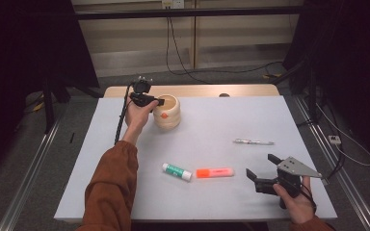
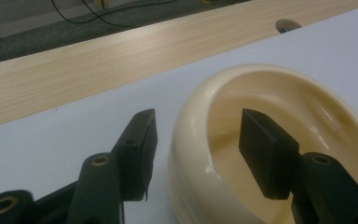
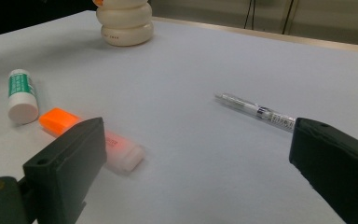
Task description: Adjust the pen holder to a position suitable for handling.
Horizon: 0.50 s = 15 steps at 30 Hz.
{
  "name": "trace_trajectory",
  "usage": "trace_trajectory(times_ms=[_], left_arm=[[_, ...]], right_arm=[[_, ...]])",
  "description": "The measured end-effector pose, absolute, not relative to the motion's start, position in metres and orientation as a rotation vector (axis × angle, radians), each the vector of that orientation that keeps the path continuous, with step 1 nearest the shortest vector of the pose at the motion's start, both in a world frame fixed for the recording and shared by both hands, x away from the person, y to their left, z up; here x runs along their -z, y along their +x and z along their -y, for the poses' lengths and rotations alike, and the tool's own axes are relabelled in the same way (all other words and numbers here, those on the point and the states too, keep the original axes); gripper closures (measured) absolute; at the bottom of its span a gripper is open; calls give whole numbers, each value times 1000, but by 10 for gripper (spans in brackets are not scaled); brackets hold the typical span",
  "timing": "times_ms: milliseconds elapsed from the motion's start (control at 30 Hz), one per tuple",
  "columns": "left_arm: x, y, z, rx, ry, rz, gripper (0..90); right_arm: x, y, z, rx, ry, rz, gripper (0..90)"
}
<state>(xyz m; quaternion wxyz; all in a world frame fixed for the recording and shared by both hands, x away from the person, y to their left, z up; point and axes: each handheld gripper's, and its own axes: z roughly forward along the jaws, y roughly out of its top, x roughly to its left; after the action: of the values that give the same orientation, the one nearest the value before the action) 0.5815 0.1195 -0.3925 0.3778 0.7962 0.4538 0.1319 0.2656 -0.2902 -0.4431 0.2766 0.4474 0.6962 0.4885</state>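
Observation:
A cream ribbed pot [image 1: 167, 115] with an orange mark on its side stands at the table's back left. My left gripper [image 1: 160, 101] is open and straddles the pot's near rim [image 2: 191, 107]: one jaw hangs outside the wall, the other inside the hollow, neither pressing it. Near the front right, my right gripper [image 1: 260, 164] is held open above the table with nothing between its jaws [image 3: 198, 135]. An orange highlighter [image 1: 215, 172] [image 3: 58, 119] lies just to its left. A green and white glue stick [image 1: 177, 171] [image 3: 21, 93] lies beyond the highlighter.
A thin clear pen [image 1: 254, 142] [image 3: 256, 109] lies on the pale table [image 1: 212, 125] right of centre. A wooden strip [image 2: 98, 65] runs along the table's far edge. The pot [image 3: 125, 21] stands far off in the right gripper view.

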Motion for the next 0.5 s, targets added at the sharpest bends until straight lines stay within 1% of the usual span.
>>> trace_trajectory(times_ms=[100, 133, 233, 267, 300, 333, 367, 500], left_arm=[[394, 585, -119, -326, 2043, -1168, 517], [393, 586, -119, -333, 2050, -1169, 567], [390, 586, -119, -347, 2026, -1183, 587], [390, 587, -118, -349, 2037, -1179, 611], [390, 587, -117, -356, 2049, -1180, 611], [390, 588, -116, -357, 2054, -1176, 630], [390, 588, -116, -352, 2050, -1178, 669], [393, 593, -116, -332, 2081, -1193, 684]], right_arm=[[443, 265, 290, -1311, 1199, -1872, 35], [443, 266, 290, -1313, 1198, -1874, 35], [443, 266, 290, -1313, 1200, -1874, 35], [443, 265, 290, -1309, 1199, -1875, 35], [443, 265, 290, -1309, 1199, -1875, 35], [443, 265, 290, -1306, 1198, -1874, 35], [443, 266, 290, -1308, 1201, -1874, 35], [443, 265, 290, -1309, 1198, -1876, 35]])
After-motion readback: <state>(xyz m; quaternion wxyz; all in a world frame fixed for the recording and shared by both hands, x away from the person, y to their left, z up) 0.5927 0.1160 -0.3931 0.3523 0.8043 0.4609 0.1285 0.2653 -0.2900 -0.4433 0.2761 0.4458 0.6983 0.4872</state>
